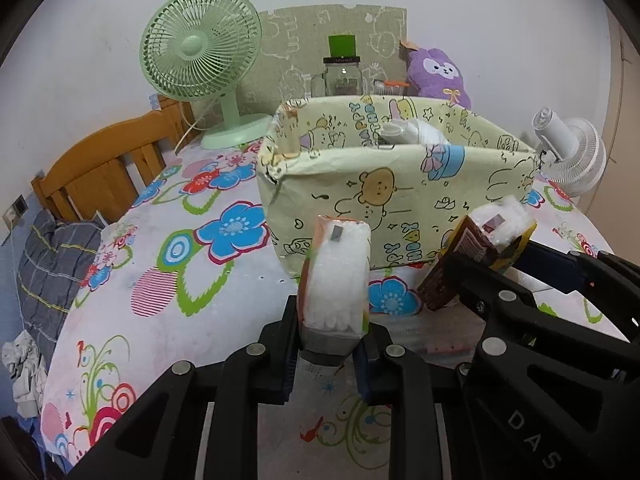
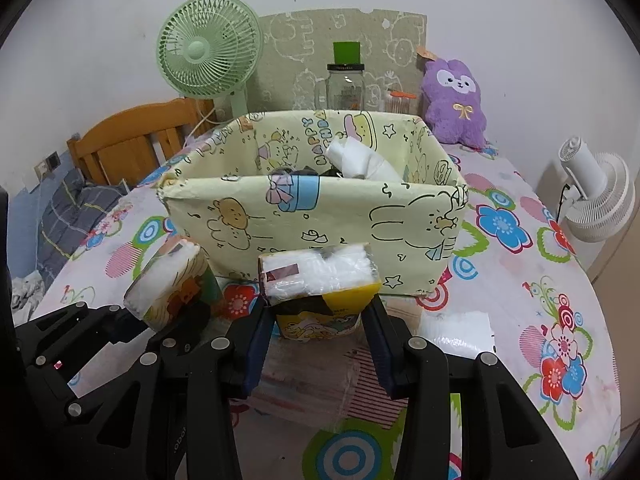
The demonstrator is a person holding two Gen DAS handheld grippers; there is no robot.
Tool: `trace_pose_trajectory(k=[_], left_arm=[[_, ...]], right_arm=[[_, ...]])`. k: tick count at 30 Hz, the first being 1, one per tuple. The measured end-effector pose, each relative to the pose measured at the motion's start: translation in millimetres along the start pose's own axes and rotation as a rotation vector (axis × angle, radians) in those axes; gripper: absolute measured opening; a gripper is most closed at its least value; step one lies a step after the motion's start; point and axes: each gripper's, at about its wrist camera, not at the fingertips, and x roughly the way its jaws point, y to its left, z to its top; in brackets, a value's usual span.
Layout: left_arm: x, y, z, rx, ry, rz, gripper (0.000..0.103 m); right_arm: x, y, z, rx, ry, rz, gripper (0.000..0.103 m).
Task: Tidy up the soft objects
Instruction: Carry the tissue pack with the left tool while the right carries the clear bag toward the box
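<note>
Left tongs (image 1: pixel 332 344): clamped on an orange pack (image 1: pixel 336 276) of tissues. Pack stands upright between the pads, held by its lower end. Clear film face shows white folded tissue; orange printed edges; a small grey tab near the top. Seen from the right wrist, its side carries a cartoon print.

Box (image 1: pixel 384 204) just behind both packs: pale yellow, cartoon bears and rabbits, lettering on the inner wall. A white soft bundle (image 2: pixel 360 160) lies inside toward the back, with something dark beside it that I cannot make out.

Right tongs (image 2: pixel 318 332): clamped on a yellow pack (image 2: pixel 320 280), pads pressed on its two sides. Pack is held crosswise, clear film top showing white tissue, a dark red tab at its left, yellow and brown print with cartoon figures below. Both packs are held above the counter (image 1: pixel 168 308), close in front of the box.

Counter wears a floral cloth. A flat clear-wrapped white pack (image 2: pixel 460 332) lies on it just right of the right tongs.

Back row: green fan (image 1: pixel 200 48), jar (image 1: pixel 340 76), purple plush (image 2: pixel 456 104), white fan (image 2: pixel 596 196).
</note>
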Motion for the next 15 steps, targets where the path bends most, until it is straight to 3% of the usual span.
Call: trace_pose_trajectory(k=[15], left_arm=[[-33.3, -12.5, 3.0, 0.008, -0.051, -0.02, 0.022]], right_arm=[[-33.8, -3.7, 2.6, 0.007, -0.057, 0.003, 0.048]])
